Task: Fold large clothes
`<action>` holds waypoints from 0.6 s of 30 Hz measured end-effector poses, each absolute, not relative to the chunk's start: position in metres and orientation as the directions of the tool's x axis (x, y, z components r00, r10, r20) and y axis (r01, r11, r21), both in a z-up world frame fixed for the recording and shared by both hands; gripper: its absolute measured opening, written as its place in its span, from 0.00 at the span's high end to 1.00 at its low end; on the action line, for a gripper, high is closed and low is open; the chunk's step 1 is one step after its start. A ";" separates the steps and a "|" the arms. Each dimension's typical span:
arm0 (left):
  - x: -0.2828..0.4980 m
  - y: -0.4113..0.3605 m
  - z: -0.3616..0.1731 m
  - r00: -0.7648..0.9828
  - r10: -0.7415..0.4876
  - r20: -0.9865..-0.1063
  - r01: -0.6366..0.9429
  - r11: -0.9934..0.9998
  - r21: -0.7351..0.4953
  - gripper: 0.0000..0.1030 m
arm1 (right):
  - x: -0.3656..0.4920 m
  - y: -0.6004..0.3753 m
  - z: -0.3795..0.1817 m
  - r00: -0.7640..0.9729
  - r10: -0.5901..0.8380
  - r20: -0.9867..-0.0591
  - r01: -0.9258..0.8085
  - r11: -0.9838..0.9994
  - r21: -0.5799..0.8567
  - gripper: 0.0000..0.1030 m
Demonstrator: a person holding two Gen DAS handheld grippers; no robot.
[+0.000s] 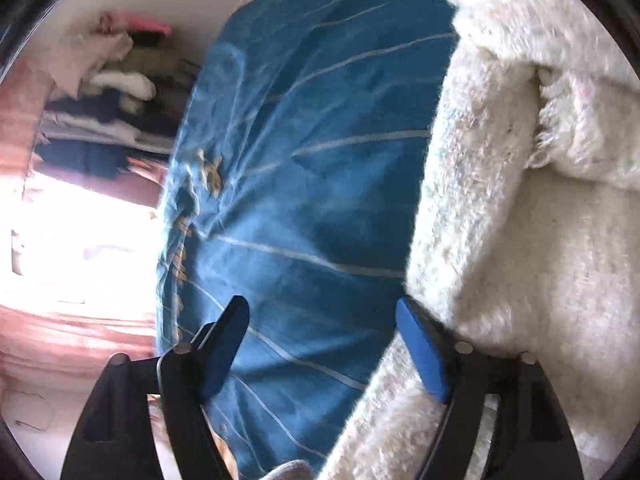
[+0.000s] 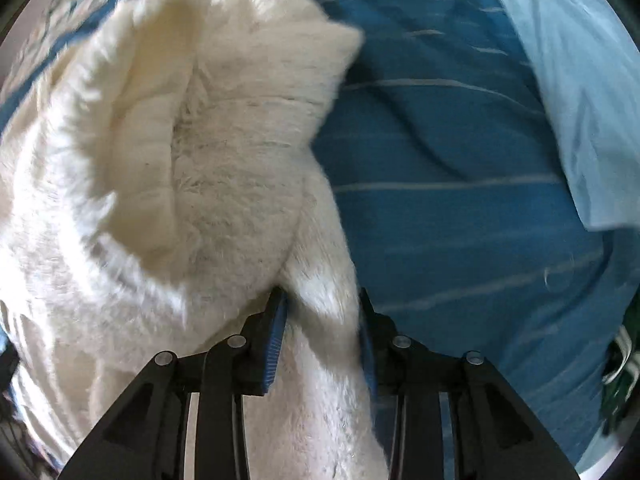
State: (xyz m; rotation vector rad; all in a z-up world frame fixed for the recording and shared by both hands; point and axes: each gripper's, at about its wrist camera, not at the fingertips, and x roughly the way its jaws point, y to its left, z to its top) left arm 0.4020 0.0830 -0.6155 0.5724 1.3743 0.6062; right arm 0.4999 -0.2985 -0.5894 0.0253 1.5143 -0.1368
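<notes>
A white fluffy garment (image 1: 500, 240) lies crumpled on a blue striped bedsheet (image 1: 300, 160). In the left wrist view, my left gripper (image 1: 320, 308) stands wide open over the sheet with nothing between its pads. Its right finger (image 1: 420, 352) is at the garment's edge. In the right wrist view, my right gripper (image 2: 320, 294) points down at the garment (image 2: 200, 160). A thick strip of the fluffy fabric runs up between its jaws. The jaws stand a little apart and loose around that strip, so the fabric is not pinched. The bedsheet (image 2: 440, 200) spreads to the right.
A light blue cloth (image 2: 572, 80) lies on the bed at the upper right. Something green and white (image 2: 624, 360) shows at the right edge. Beyond the bed's left edge are stacked clothes (image 1: 108, 100), a pink curtain (image 1: 60, 340) and a bright window (image 1: 80, 248).
</notes>
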 end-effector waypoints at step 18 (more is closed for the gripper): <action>0.397 0.064 -0.605 0.093 0.169 -0.981 -0.088 0.983 0.161 0.01 | 0.435 -0.333 -0.507 0.064 0.061 -0.996 0.235 0.969 0.075 0.60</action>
